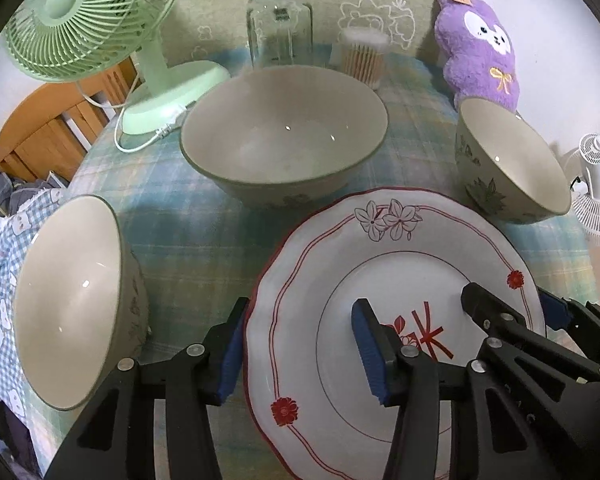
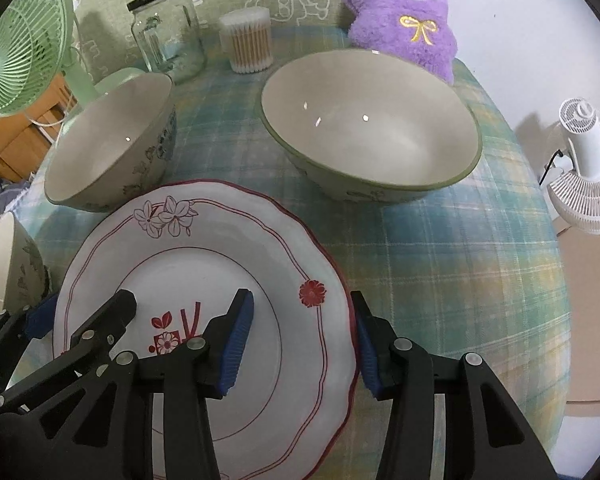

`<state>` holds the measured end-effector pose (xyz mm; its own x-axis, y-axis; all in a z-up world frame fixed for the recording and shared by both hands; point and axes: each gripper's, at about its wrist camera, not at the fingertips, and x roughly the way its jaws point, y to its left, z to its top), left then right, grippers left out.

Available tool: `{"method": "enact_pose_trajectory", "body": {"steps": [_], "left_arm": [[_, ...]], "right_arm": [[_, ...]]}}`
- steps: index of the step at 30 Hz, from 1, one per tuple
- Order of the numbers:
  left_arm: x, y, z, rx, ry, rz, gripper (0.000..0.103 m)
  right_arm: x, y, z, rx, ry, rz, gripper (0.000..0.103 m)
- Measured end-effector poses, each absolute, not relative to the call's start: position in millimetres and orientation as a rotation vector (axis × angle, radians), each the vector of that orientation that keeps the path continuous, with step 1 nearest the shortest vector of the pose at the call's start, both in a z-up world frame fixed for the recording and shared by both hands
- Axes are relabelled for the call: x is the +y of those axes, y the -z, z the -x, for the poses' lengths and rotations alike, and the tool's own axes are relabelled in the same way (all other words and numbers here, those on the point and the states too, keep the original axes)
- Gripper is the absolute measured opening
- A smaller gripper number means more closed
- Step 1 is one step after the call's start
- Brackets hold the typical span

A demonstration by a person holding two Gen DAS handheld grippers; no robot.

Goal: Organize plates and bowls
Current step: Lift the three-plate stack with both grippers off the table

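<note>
While fingers [image 1: 370, 350] straddle plate [image 1: 400, 280] rim, bowls [image 1: 284, 136] sit empty.

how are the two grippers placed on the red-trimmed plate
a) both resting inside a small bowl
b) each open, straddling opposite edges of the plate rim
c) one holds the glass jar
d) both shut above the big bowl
b: the left gripper and the right gripper are each open, with one finger over the plate and one outside its rim, on opposite sides.
</note>
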<state>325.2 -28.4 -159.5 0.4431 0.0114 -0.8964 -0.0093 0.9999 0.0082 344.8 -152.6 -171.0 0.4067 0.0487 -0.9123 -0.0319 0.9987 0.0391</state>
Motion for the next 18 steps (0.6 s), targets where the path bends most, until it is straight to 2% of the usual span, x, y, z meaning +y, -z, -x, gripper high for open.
{"method": "enact_pose_trajectory", "body": {"steps": [18], "left_arm": [[-27.2,125.8,-298.2,1.064,0.012,-0.012,0.05]], "right_arm": [[-155.6,130.8,-314.0,1.105,-0.021,-0.056,0.052]]}}
